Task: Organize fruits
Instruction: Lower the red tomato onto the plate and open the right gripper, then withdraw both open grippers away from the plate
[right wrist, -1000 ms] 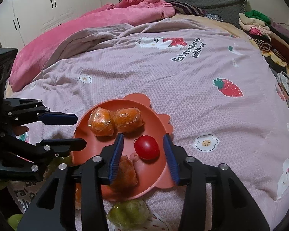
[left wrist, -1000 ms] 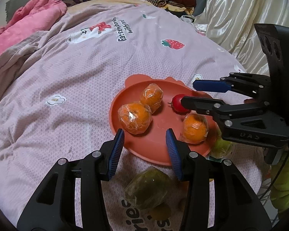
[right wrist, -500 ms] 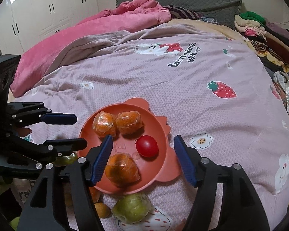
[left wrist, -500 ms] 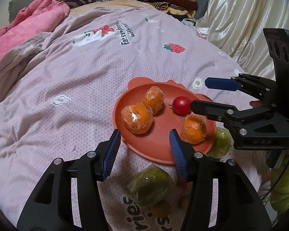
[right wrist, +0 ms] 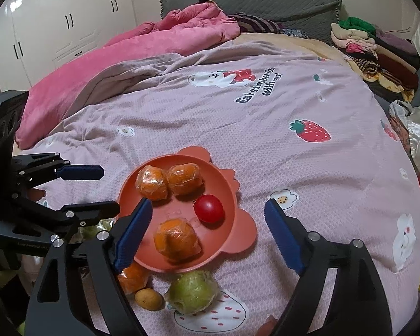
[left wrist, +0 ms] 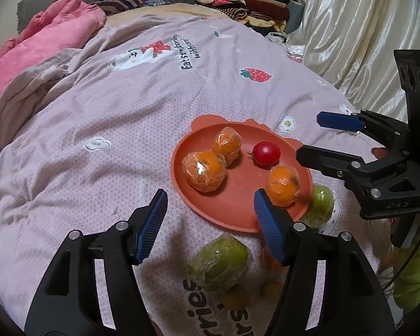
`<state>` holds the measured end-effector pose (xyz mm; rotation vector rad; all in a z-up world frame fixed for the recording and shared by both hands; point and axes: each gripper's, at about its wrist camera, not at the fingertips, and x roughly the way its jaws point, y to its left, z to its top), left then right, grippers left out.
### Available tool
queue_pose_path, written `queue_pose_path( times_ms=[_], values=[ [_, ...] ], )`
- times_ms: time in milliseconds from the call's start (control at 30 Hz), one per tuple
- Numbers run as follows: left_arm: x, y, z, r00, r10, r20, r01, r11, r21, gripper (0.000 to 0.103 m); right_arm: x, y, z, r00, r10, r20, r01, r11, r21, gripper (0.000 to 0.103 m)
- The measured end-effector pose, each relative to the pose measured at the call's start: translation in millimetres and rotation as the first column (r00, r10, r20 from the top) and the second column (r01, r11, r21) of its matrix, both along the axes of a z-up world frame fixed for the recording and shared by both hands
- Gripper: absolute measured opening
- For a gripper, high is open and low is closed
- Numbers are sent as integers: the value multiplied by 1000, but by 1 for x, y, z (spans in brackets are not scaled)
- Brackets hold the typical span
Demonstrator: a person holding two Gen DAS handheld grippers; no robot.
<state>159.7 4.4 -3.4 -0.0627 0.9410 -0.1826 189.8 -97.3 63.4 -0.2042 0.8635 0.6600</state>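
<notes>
With both grippers, left (left wrist: 210,221) and right (right wrist: 207,232), just opened and empty, grip the slippery film-wrapped green fruit (right wrist: 192,291), just off the plate's (right wrist: 238,240) near rim, gently across its middle.

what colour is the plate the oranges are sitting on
The plate is a terracotta orange-red, one plain colour; the right wrist view shows it best.

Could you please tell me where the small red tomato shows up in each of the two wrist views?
Left wrist: red tomato right of centre, at the far right part of the orange plate.
Right wrist: tomato at centre, on the plate's right half.
Shared landmark: the strawberry print.
</notes>
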Motion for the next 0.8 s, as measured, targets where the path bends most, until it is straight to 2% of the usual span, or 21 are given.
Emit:
queue_pose_path(
  times_ms=[433, 800],
  values=[
    [-8, 7, 8, 999, 27, 32, -27, 1000, 4, 72, -7, -7, 5, 1000, -28, 13, 28, 1000, 6, 91],
    [-16, 16, 18, 996, 63, 68, -63, 998, -14, 84, -14, -12, 11, 999, -43, 20, 43, 999, 13, 93]
  ],
)
